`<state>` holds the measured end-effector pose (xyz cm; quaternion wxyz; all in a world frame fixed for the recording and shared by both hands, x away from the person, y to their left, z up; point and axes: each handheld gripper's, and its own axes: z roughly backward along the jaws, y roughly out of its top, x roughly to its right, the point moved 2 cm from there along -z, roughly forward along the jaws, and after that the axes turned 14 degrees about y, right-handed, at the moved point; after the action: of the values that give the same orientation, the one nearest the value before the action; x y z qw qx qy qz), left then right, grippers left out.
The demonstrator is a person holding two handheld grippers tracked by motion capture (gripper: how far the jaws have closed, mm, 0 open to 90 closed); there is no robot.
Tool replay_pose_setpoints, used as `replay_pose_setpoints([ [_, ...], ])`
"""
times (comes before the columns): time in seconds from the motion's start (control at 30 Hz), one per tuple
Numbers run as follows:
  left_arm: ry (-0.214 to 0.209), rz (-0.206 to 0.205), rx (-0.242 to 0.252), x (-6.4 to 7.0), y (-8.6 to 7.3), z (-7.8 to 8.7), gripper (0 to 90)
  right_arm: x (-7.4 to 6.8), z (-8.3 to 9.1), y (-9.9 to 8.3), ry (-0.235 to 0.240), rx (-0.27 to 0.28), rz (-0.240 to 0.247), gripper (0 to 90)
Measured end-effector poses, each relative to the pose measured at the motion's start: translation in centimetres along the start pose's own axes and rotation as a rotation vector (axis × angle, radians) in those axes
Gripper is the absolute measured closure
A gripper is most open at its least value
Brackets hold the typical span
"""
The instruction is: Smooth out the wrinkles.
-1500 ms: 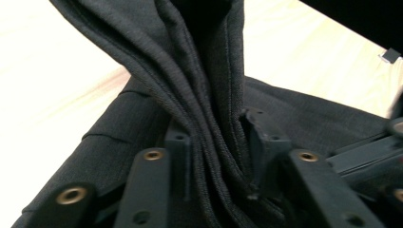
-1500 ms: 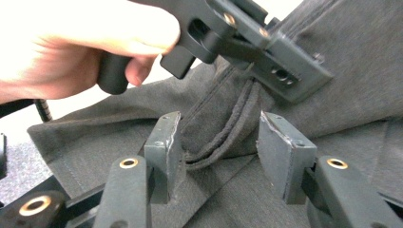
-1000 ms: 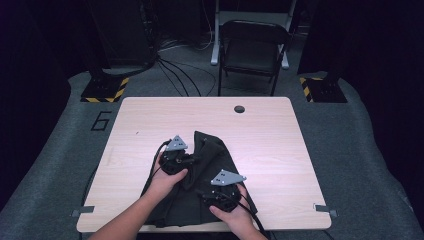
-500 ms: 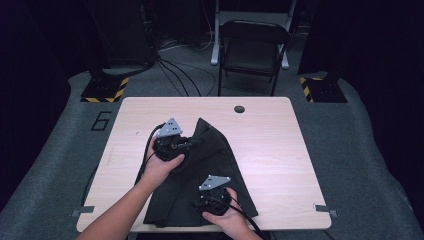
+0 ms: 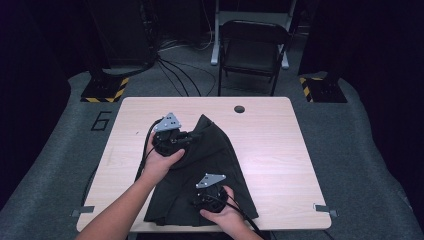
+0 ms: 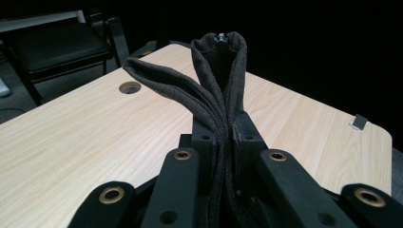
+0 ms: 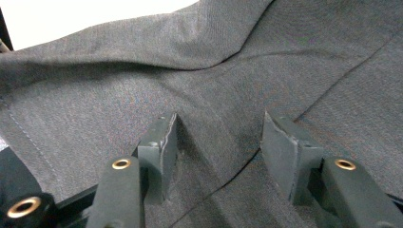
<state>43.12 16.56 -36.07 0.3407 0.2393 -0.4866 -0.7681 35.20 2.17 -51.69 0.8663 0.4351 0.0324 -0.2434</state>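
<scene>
Jaws of left gripper [image 6: 223, 142] clamped tight on a bunched fold of the dark grey garment [image 5: 210, 165], several layers pinched between them and rising past the jaw tips toward the far table edge. Right gripper [image 7: 216, 156] jaws spread apart, resting on flat cloth, nothing pinched between them.

Garment lies on the wooden table [image 5: 280, 150], middle to near edge. Long axis runs from a narrow tip near the table's far middle down to a wide end at the near edge, leaning slightly left to right. Narrow end points away from the person, toward the cable hole [image 5: 239, 109].

High view: left gripper [image 5: 192, 136] at the garment's upper left edge, right gripper [image 5: 200, 201] on the lower middle of the cloth, well apart. Folding chair [image 5: 253, 50] behind table.
</scene>
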Motion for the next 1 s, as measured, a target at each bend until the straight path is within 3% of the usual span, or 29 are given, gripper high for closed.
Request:
replay_pose_setpoints([
  [0.33, 0.006, 0.001, 0.022, 0.0, 0.6, 0.0, 82.5, 0.4, -0.5, 0.1, -0.003, -0.014, -0.024, 46.4],
  [0.37, 0.005, 0.000, 0.019, 0.0, 0.7, 0.1, 82.5, 0.7, -0.5, 0.1, -0.018, -0.021, 0.007, 46.4],
  [0.87, 0.014, -0.005, 0.042, -0.3, 1.2, 0.4, 82.4, 1.8, -1.0, 0.7, -0.050, -0.004, 0.009, 46.4],
  [0.93, 0.017, -0.005, 0.047, -0.3, 1.2, 0.5, 82.4, 2.0, -1.0, 0.8, -0.057, -0.024, 0.009, 46.4],
  [1.0, 0.015, -0.001, 0.046, -0.4, 1.2, 0.5, 82.4, 2.0, -0.9, 0.8, -0.043, -0.023, 0.011, 46.4],
])
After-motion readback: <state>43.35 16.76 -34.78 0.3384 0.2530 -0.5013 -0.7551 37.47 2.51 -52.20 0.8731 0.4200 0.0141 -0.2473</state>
